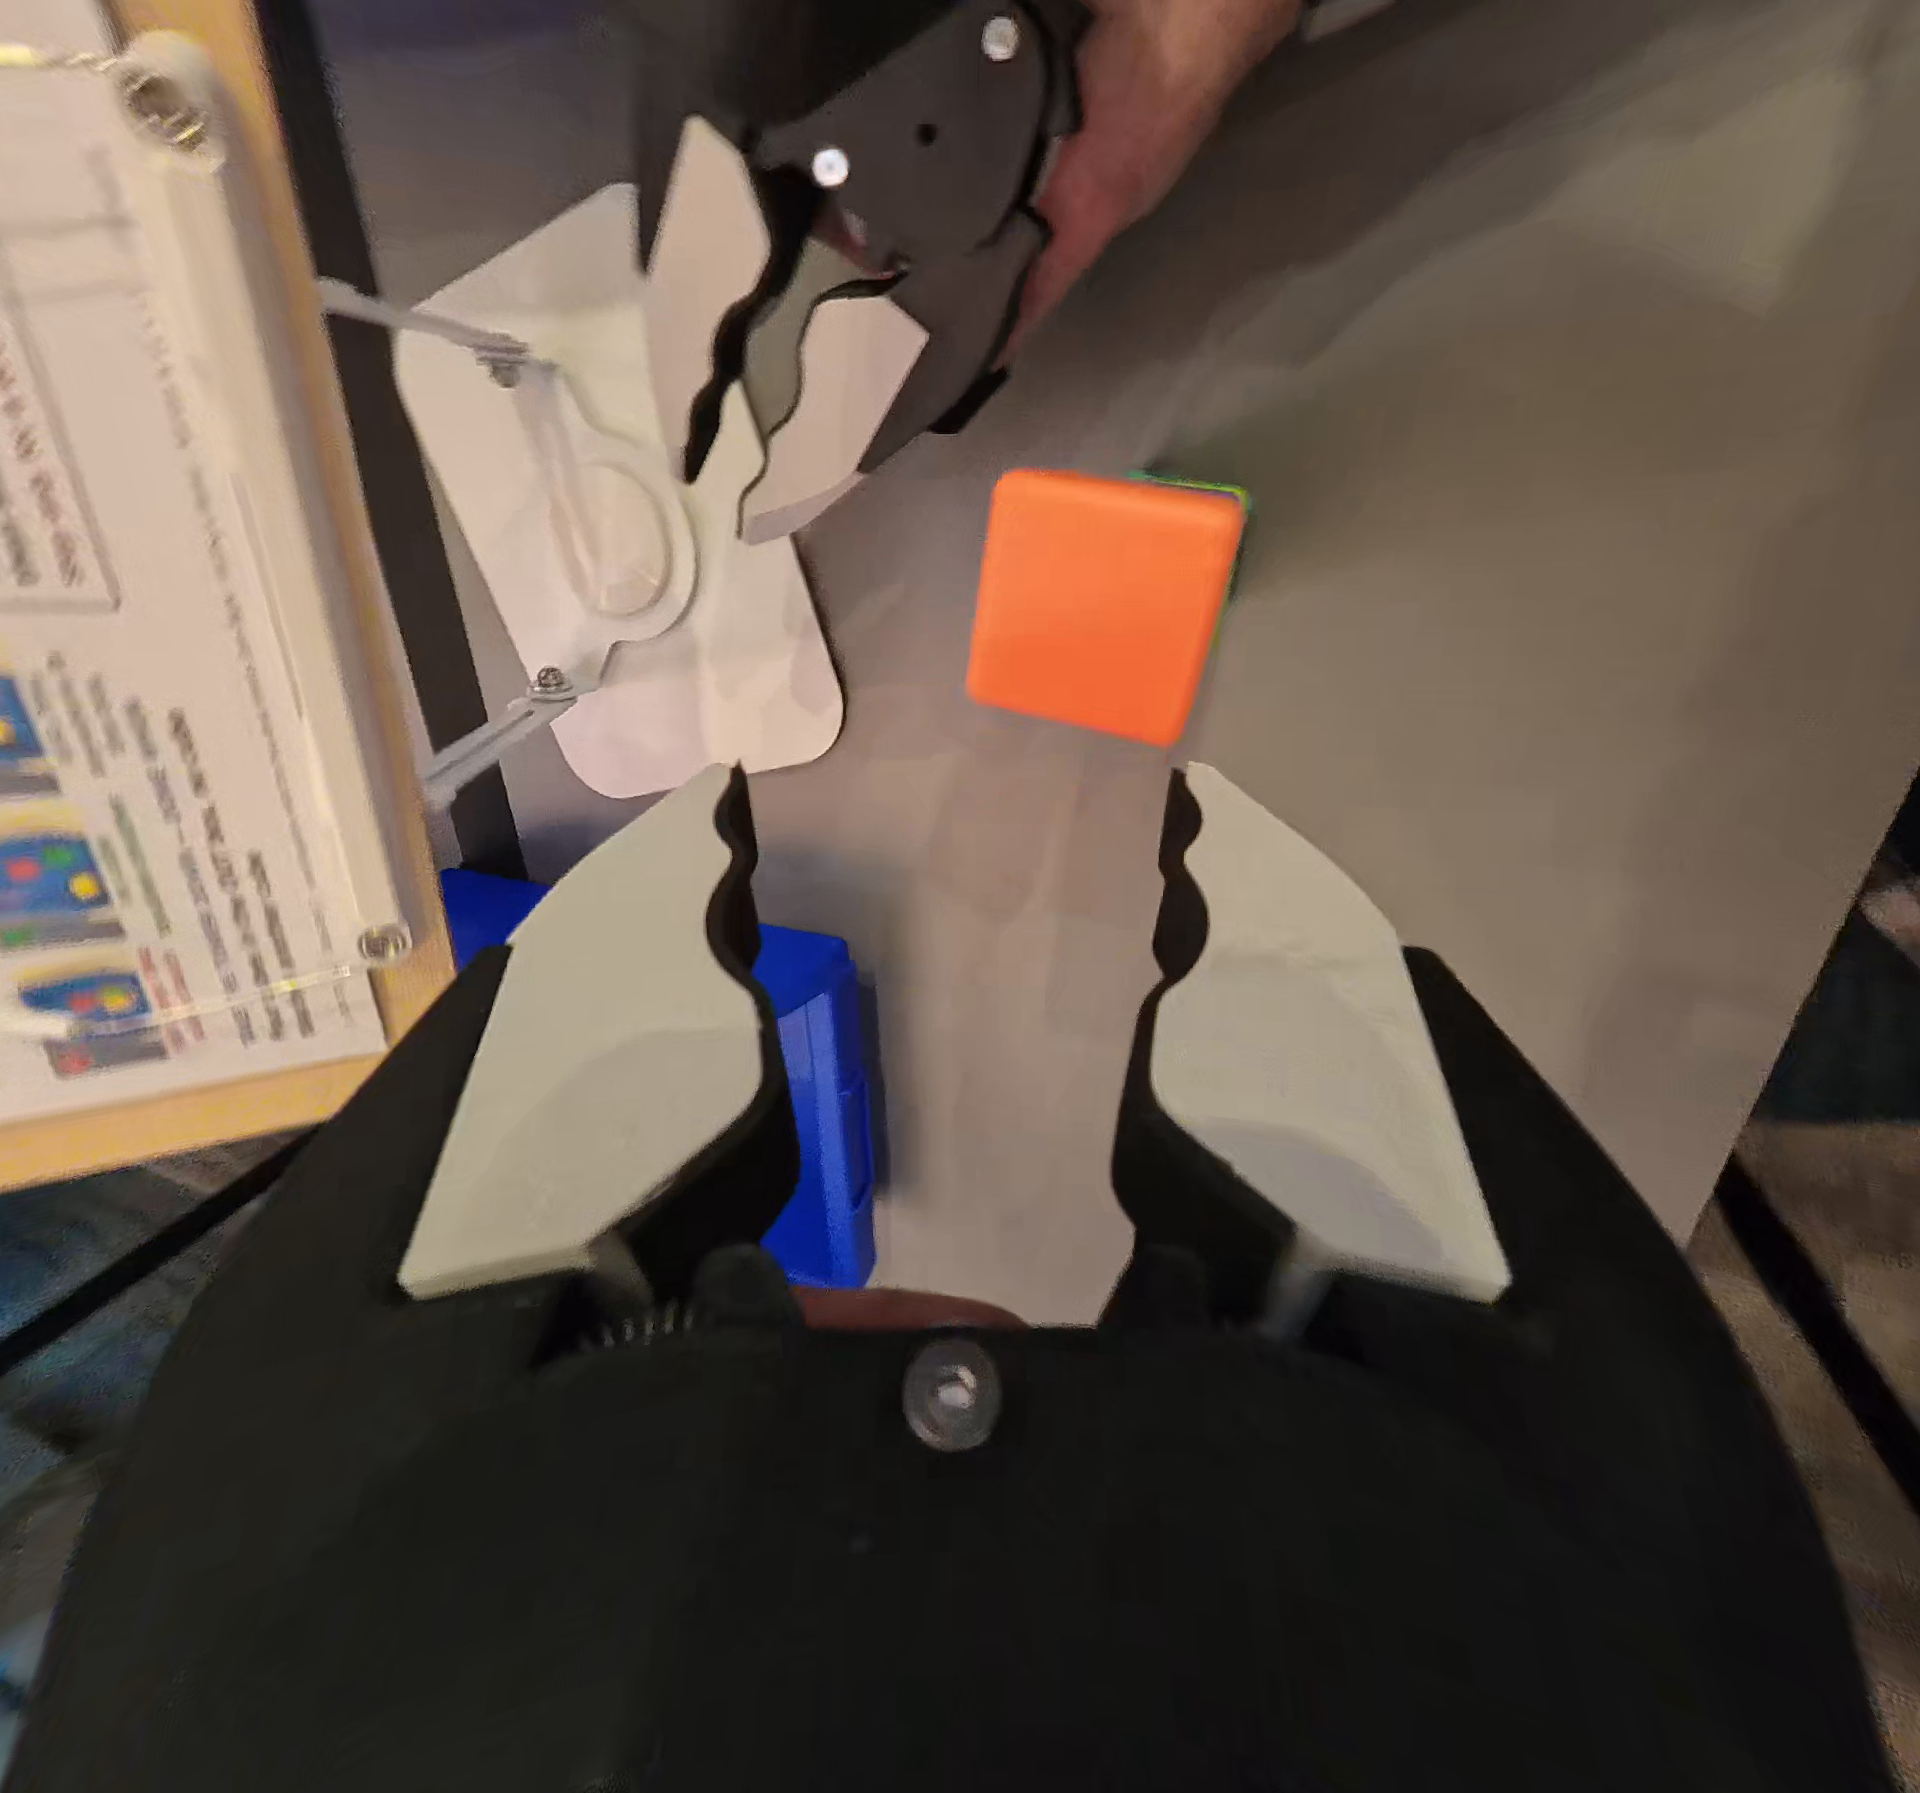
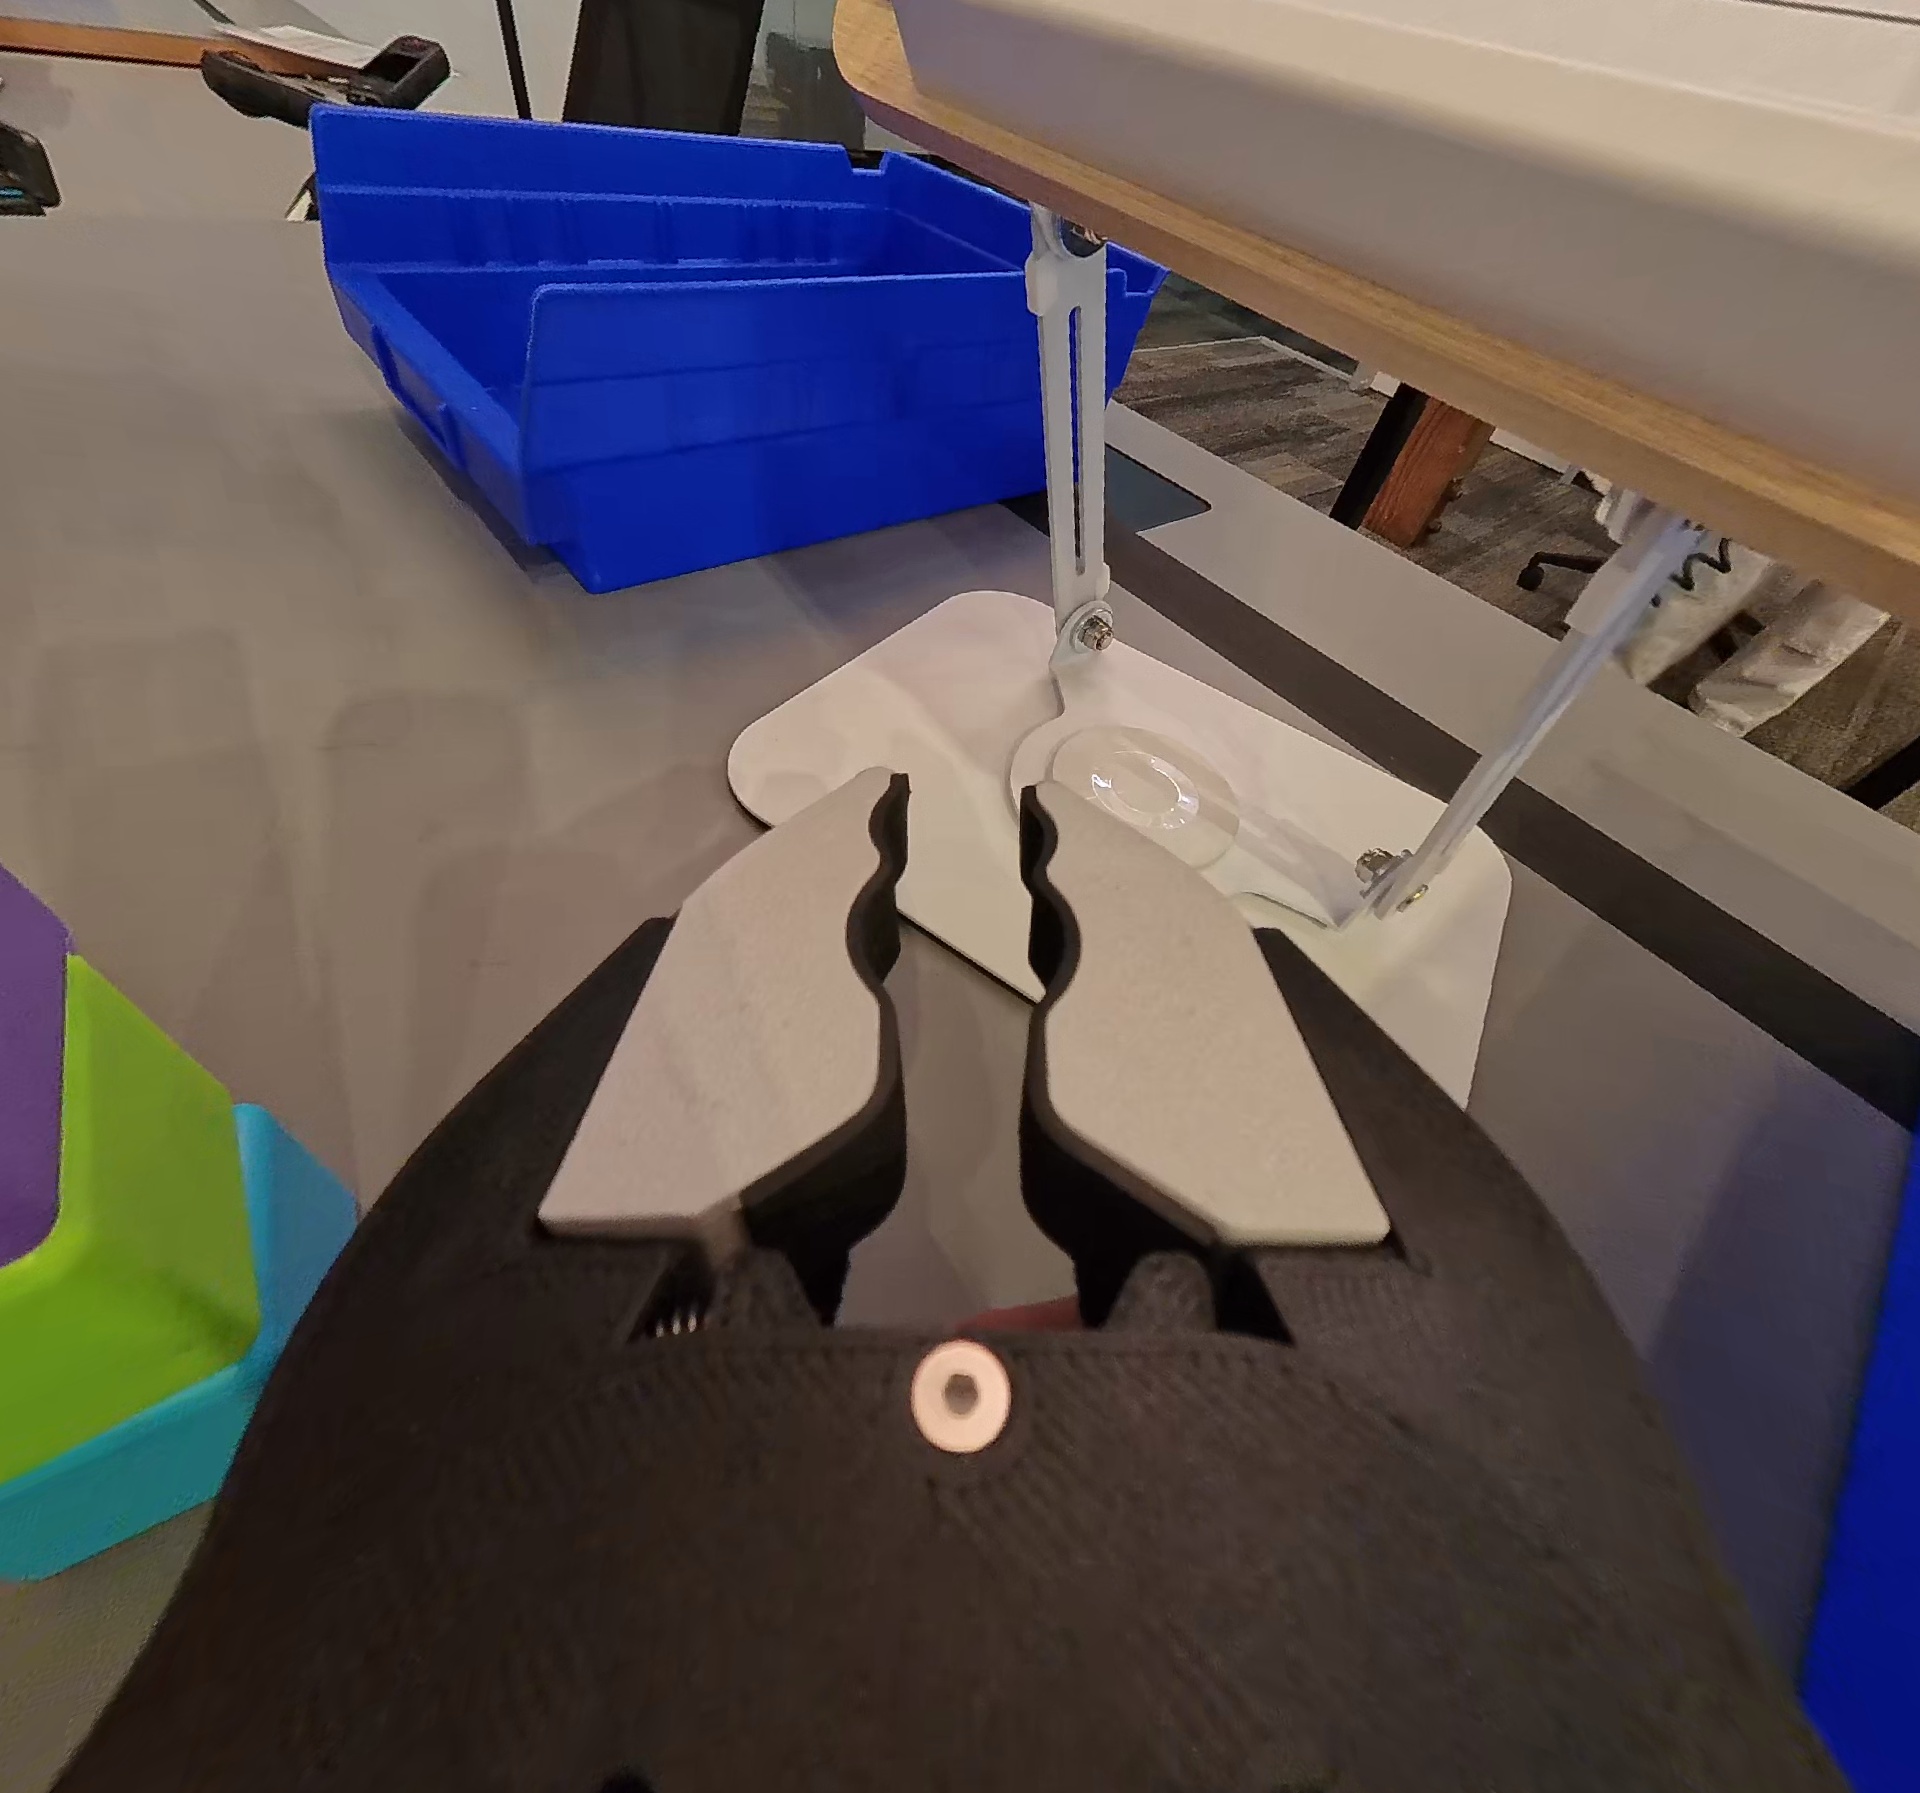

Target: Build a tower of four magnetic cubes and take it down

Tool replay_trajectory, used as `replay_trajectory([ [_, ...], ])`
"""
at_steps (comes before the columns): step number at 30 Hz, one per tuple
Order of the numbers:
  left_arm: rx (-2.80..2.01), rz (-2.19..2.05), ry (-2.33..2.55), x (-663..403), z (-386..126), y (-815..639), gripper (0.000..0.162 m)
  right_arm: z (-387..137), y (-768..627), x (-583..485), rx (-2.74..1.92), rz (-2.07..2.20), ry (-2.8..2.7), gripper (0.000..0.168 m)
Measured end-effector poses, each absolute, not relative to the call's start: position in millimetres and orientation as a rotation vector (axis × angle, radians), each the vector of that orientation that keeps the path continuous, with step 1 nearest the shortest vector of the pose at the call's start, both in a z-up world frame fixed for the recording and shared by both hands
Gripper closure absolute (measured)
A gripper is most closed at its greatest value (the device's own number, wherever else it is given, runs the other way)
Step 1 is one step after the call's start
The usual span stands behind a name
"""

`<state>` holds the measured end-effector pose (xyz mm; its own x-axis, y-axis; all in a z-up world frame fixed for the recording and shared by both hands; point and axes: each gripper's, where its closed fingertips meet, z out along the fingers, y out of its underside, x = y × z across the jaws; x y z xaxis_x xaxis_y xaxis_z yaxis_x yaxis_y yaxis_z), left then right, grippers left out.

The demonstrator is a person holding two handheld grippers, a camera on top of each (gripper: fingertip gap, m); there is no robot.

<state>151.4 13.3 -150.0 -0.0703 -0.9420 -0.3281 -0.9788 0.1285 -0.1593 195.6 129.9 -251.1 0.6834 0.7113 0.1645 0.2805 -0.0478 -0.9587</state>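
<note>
Left gripper (image 1: pixel 956 787): fingers spread wide, nothing between them. Orange cube (image 1: pixel 1101 600) sits just ahead of its tips, slightly right of centre, capping the stack; a green edge (image 1: pixel 1231 496) peeks out behind it. Right gripper (image 2: pixel 961 793): fingers drawn close, narrow gap, holding nothing. Stack is at its lower left: purple cube (image 2: pixel 26 1068) over green cube (image 2: pixel 125 1213) over teal cube (image 2: pixel 208 1369). Blue bin (image 2: pixel 665 330) ahead-left, white stand base (image 2: pixel 935 704) under its tips.
</note>
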Motion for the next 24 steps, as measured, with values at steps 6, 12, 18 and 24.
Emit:
replay_trajectory([
  [6,-1.857,-0.118,1.715,121,-161,20,0.086,-251,130,195,-1.629,0.422,-0.825,0.148],
  [12,-1.749,-0.443,1.567,120,-207,18,0.086,-251,128,198,-1.628,0.414,-0.823,0.147],
  [18,-1.681,-0.625,1.484,125,-237,35,0.086,-249,125,210,-1.643,0.412,-0.761,0.146],
  [24,-1.734,-0.637,1.205,120,-251,70,0.092,-246,119,229,-1.65,0.38,-0.696,0.145],
])
